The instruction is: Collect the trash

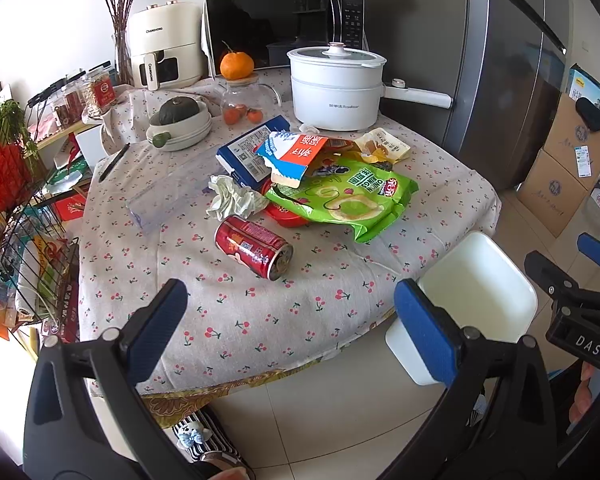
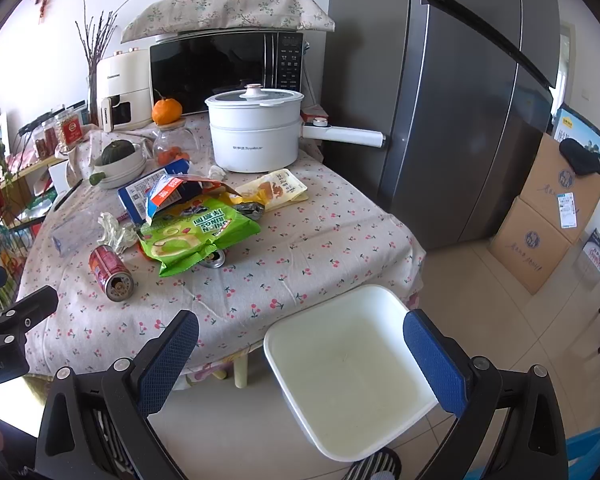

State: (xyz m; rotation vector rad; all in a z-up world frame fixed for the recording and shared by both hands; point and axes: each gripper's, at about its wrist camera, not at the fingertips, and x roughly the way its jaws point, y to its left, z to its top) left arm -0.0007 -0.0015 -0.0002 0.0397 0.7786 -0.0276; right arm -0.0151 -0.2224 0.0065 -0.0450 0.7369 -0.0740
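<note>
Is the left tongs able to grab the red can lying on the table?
Probably yes. The left tongs are open and point toward the red metal drink can, which lies on its side on the cherry-print tablecloth with bare cloth between them and nothing on top.

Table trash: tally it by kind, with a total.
Drink cans: 2, the red can and a half-hidden can
Crumpled tissues: 2, near tissue, far tissue
Snack bags: 2, green bag, yellow pouch
Cartons: 2, blue box, torn carton
Clear wrapper: 1
Total: 9 visible
</note>
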